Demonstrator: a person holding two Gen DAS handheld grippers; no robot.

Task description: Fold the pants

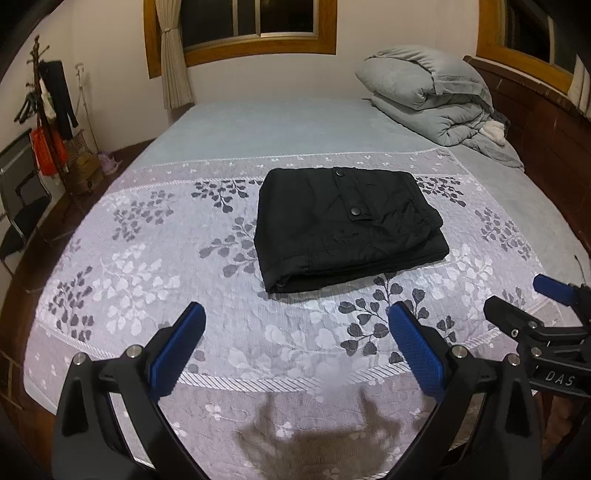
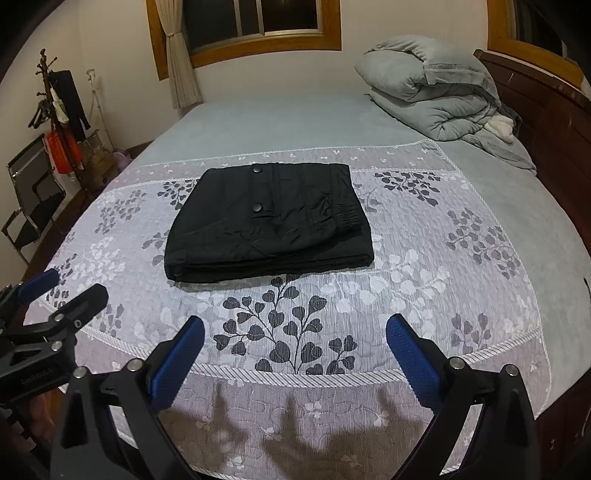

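Note:
Black pants (image 1: pixel 343 225) lie folded into a compact rectangle on the leaf-patterned bedspread (image 1: pixel 147 273), two snap buttons facing up. They also show in the right wrist view (image 2: pixel 269 225). My left gripper (image 1: pixel 295 317) is open and empty, held above the bed's near edge, short of the pants. My right gripper (image 2: pixel 295 332) is open and empty, also short of the pants. The right gripper shows at the right edge of the left wrist view (image 1: pixel 524 302). The left gripper shows at the left edge of the right wrist view (image 2: pixel 70 288).
A folded grey duvet (image 1: pixel 432 96) sits at the bed's far right by the wooden headboard (image 1: pixel 546 125). A coat rack (image 1: pixel 48 99) and a black chair (image 1: pixel 22 206) stand on the floor to the left. Windows (image 1: pixel 240 22) are on the far wall.

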